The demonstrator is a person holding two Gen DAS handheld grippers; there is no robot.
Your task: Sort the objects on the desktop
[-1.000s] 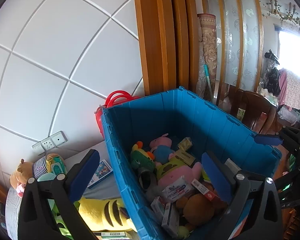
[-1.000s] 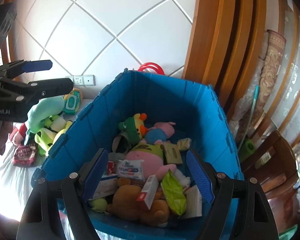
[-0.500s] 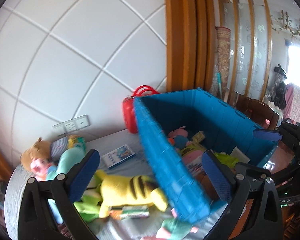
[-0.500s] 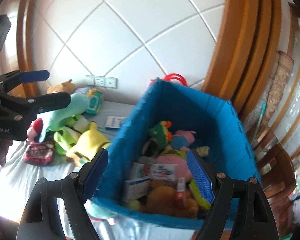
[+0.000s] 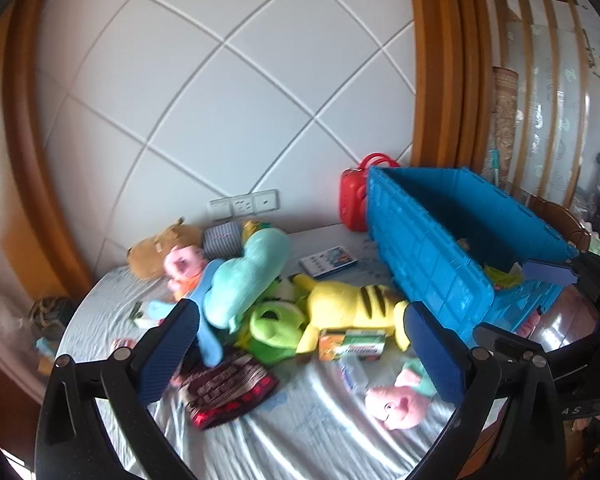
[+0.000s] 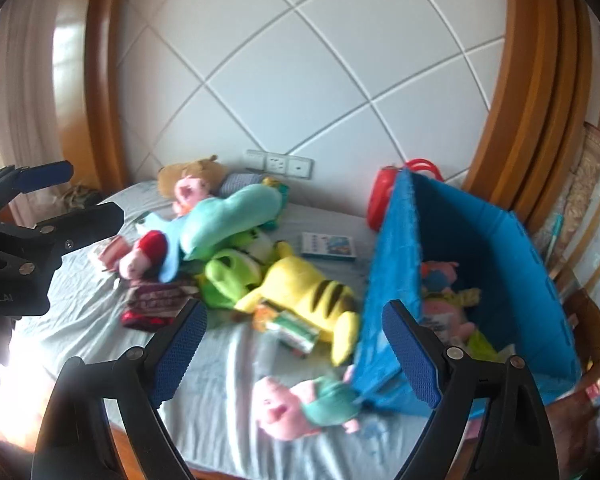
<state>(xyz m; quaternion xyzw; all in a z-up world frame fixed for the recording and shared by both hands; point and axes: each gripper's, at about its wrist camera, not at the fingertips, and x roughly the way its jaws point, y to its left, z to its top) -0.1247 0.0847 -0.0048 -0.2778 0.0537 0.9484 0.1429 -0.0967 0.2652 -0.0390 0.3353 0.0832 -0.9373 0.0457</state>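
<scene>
White-sheeted table (image 5: 308, 432): both jaws wide, empty, above toy pile (image 5: 268, 300) beside blue bin (image 5: 432, 252).

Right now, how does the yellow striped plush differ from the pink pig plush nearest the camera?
The yellow striped plush is bigger and lies in the toy pile; the pink pig plush is smaller and lies apart, near the blue bin corner. The yellow one has dark stripes; the pig wears teal. Both rest outside the bin.
</scene>
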